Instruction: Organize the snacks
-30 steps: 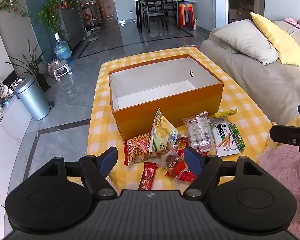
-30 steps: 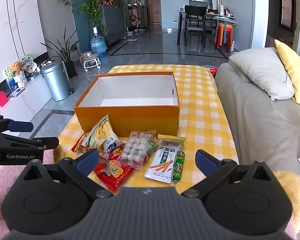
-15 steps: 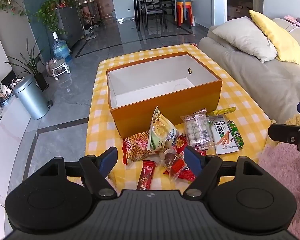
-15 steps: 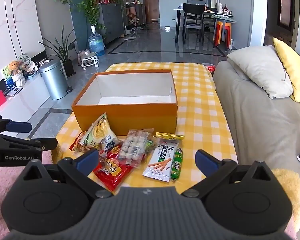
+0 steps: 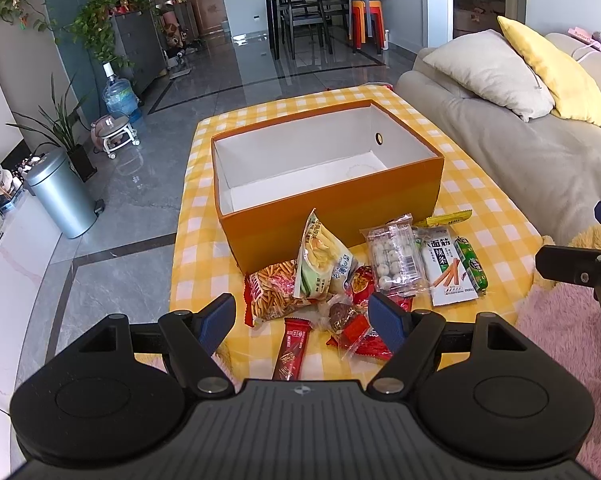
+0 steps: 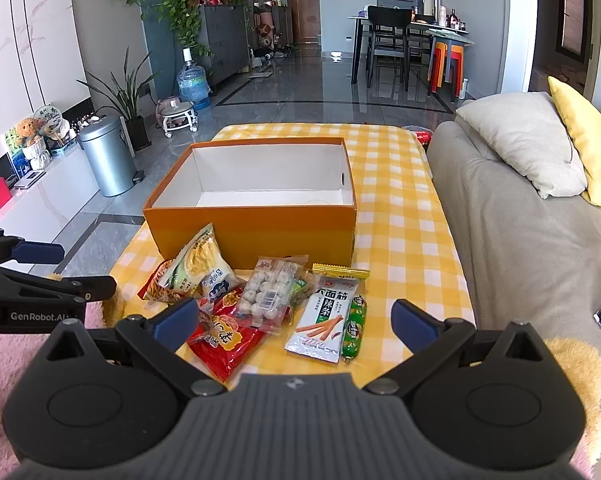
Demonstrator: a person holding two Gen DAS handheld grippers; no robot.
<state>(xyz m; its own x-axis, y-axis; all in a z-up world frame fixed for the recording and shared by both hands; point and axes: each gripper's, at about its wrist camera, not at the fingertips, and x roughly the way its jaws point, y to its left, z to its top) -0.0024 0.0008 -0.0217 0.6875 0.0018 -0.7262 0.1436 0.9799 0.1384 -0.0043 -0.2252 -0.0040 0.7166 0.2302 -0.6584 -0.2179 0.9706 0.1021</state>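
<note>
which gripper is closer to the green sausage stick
Right. The right gripper hovers open just before the green sausage stick; the left gripper sits off to its left, over the red bar.

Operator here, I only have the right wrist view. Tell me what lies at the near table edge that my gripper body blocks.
Observer: A slim red bar wrapper lies there, closest to the edge, just below the orange stick-snack bag.
Operator: Report anything beside it.
Observer: A brown sweet in clear wrap sits to its right, resting on the red packet.
Operator: Give me the left gripper's position.
Observer: The left gripper is open and empty, and in its own view its fingers bracket the bar and the sweet.
</note>
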